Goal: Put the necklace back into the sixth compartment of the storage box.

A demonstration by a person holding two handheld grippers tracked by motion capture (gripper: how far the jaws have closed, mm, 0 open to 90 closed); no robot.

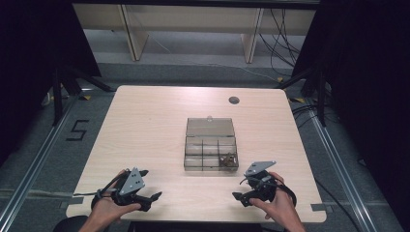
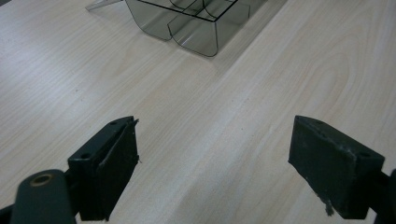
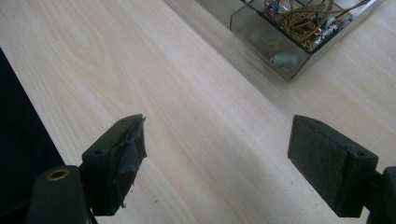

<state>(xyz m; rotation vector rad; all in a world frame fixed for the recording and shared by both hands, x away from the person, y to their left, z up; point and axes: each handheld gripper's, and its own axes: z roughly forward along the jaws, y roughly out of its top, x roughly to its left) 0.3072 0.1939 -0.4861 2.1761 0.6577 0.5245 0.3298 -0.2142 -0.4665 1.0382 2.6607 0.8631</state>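
A clear plastic compartment box lies mid-table with its lid flipped open toward the far side. Its near-right compartment holds a tangle of brown wires and small parts, seen close in the right gripper view. My left gripper rests near the table's front left, open, nothing between its pads; the box corner lies ahead of it. My right gripper sits at the front right, open and empty, below the box.
The light wooden table has a round cable hole near its far right. Black curtains and cables flank the table. A floor mark "5" lies to the left. The front edge runs close beside the right gripper.
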